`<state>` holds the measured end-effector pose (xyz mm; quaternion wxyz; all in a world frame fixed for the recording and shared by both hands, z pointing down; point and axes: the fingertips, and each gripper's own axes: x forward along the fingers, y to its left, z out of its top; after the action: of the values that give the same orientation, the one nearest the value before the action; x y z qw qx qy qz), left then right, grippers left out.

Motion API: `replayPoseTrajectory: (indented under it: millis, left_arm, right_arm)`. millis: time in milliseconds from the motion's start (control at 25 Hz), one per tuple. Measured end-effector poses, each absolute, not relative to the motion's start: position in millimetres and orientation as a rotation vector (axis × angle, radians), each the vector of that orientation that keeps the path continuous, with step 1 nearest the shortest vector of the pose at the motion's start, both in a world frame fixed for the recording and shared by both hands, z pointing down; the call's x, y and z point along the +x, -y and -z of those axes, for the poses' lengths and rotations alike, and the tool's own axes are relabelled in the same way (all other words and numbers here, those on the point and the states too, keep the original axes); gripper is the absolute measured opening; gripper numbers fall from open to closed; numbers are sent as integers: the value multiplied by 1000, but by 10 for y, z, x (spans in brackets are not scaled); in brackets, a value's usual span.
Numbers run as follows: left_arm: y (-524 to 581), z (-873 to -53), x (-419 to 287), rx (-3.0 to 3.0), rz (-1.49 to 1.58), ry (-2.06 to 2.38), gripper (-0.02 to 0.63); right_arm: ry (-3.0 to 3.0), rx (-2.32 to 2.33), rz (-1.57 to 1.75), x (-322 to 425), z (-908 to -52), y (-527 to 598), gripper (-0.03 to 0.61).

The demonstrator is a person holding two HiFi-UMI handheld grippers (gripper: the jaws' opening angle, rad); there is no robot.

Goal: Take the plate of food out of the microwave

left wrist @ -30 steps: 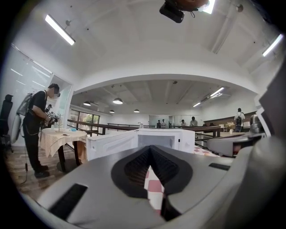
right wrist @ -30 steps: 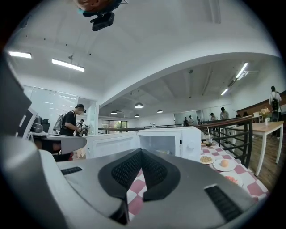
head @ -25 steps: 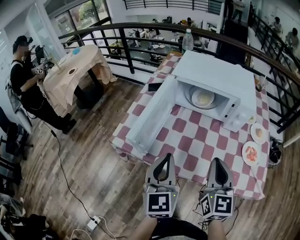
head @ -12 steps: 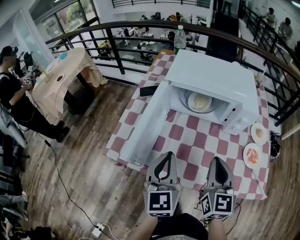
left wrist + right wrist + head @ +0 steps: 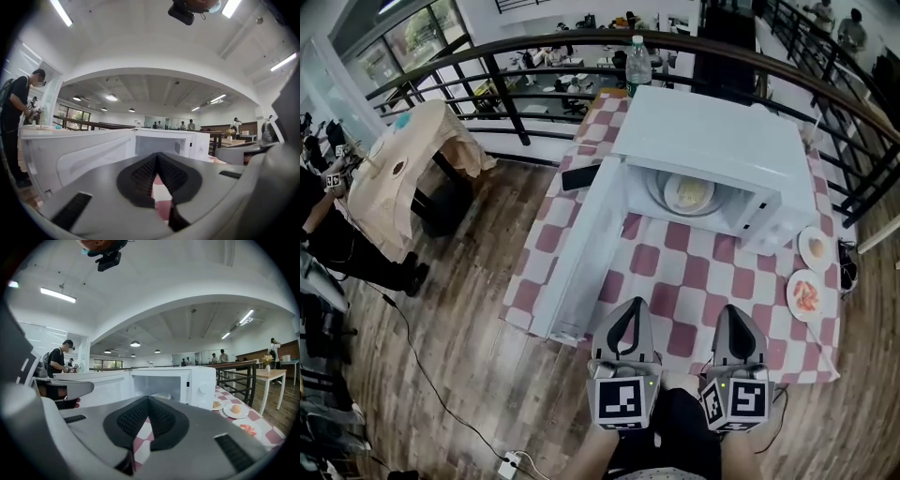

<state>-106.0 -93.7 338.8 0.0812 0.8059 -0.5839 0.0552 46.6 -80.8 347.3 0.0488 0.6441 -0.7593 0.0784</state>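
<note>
I've closed in on the table [image 5: 712, 281] over the last second: both grippers now sit with their tips over the near edge of the checked cloth, where a moment ago they hung back over the floor. The left gripper [image 5: 625, 317] is clenched with nothing in it, pads meeting at the tip, and the right gripper [image 5: 734, 321] is pressed shut and empty too. The microwave [image 5: 703, 131] stands ahead with its door [image 5: 586, 253] swung wide towards my left, so the opening is free. The plate [image 5: 687, 193] of food is still inside on the turntable, well apart from both grippers. From the right gripper view I can look straight into the cavity and just catch the plate's rim low inside. Two small plates [image 5: 811, 272] lie on the cloth to the right of the microwave, out of my path. As I read it, the approach is under way but the reach has not begun. I would need to part the jaws before going in for the rim, and I'd watch the open door beside my left gripper.
</note>
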Motion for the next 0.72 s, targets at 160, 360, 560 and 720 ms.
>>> replayPoseTrajectory:
  millis: [160, 360, 560, 720]
  left_arm:
    - [971, -3444, -1072, 2402, -177, 1738, 29]
    - [1031, -3481, -1077, 2390, -188, 1741, 29]
    - [1158, -3532, -1023, 2372, -199, 1745, 29]
    - [1296, -3574, -921, 2360, -207, 1733, 30]
  right_arm:
    - [2303, 1964, -248, 464, -3486, 836, 14]
    - [2300, 1956, -264, 463, -3517, 914, 14]
    - [2309, 1927, -284, 483, -3570, 1068, 14]
    - [2312, 1920, -306, 554, -3637, 1230, 14]
